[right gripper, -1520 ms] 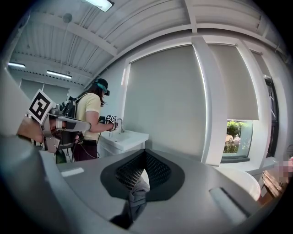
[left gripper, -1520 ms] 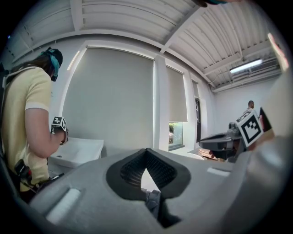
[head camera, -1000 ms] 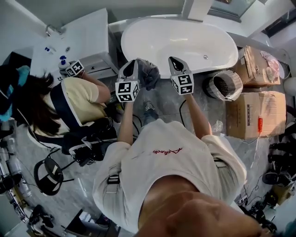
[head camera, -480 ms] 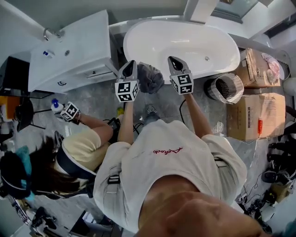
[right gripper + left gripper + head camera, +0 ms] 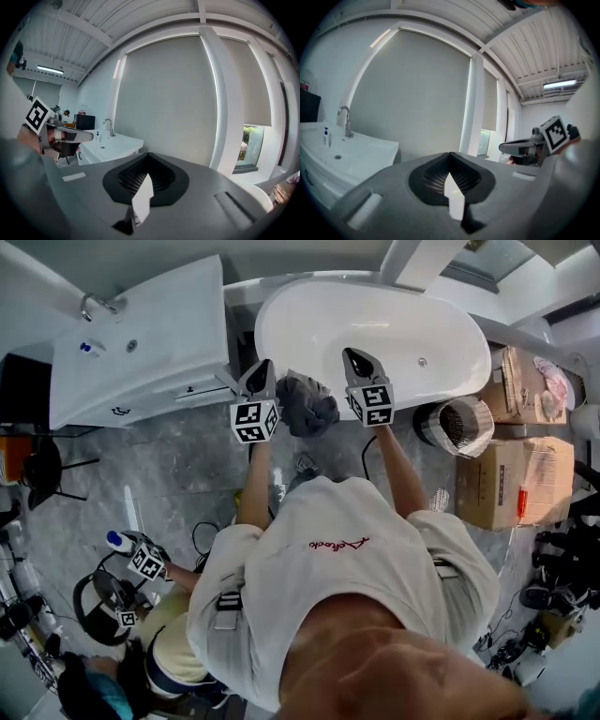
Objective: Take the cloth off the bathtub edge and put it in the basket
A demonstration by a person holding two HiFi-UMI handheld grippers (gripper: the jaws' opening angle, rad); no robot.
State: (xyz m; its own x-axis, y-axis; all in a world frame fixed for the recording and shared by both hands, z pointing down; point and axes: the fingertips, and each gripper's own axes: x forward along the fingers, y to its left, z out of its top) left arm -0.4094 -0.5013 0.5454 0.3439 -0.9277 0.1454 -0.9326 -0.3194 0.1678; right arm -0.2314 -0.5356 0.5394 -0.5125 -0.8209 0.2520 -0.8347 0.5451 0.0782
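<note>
Bathtub [image 5: 394,329], left tongs [image 5: 263,367], right tongs [image 5: 355,356] outstretched, seemingly level

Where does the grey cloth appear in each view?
Head view: the cloth lies on the bathtub's near rim, between the left gripper and the right gripper.
Left gripper view: not in it.
Right gripper view: not in it.
Shared landmark: the washbasin tap, upper left in the head view, at the left in the left gripper view, left of middle in the right gripper view.

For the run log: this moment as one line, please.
left gripper: shut, empty | right gripper: shut, empty | cloth: on tub edge, between grippers | basket: beside tub
</note>
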